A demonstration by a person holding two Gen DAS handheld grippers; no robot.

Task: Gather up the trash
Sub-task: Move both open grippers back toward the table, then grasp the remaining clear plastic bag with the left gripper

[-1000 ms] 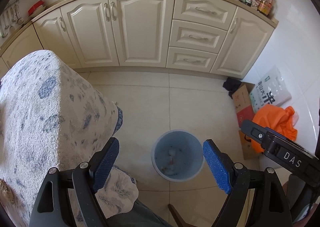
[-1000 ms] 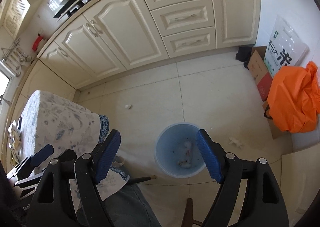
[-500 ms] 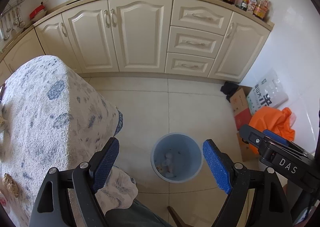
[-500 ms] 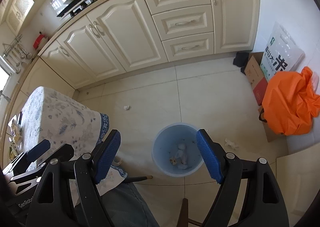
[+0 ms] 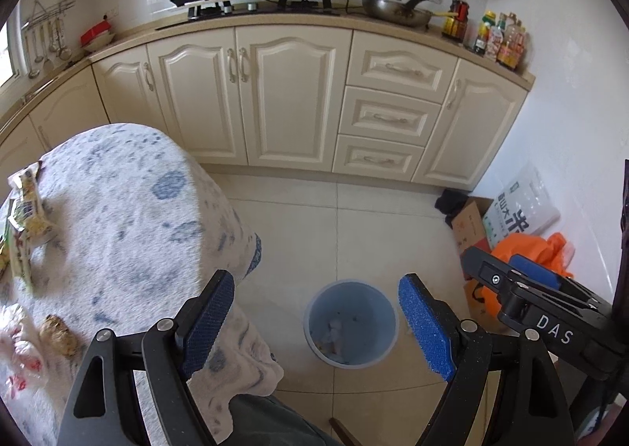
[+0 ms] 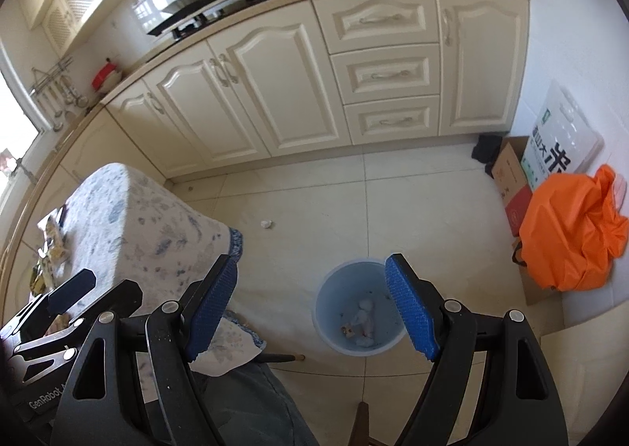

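While both grippers hang high over the kitchen floor, their blue fingers stand wide apart with nothing between them. The left gripper (image 5: 316,322) looks down past the edge of the table (image 5: 118,218), which wears a white cloth with blue flowers. The right gripper (image 6: 310,306) is beside it, and each one shows at the edge of the other's view.

On the floor sits a round blue bin (image 5: 351,322). It stands near the table's corner, not touching it. Some crumpled white bits and a small brown bit lie at the bottom of the bin (image 6: 359,306).

More trash is out on the table. A yellow and white snack wrapper (image 5: 25,210) lies near the far left edge. A brown lump (image 5: 59,334) sits closer, next to a white bag with red marks (image 5: 17,363). That bag is blurry, so I cannot tell just what it is.

One small white paper ball (image 6: 266,224) lies on the floor tiles, past the table's corner and well away from the bin.

Over by the wall there is an orange bag (image 6: 570,233) leaning on a cardboard box (image 6: 511,178).
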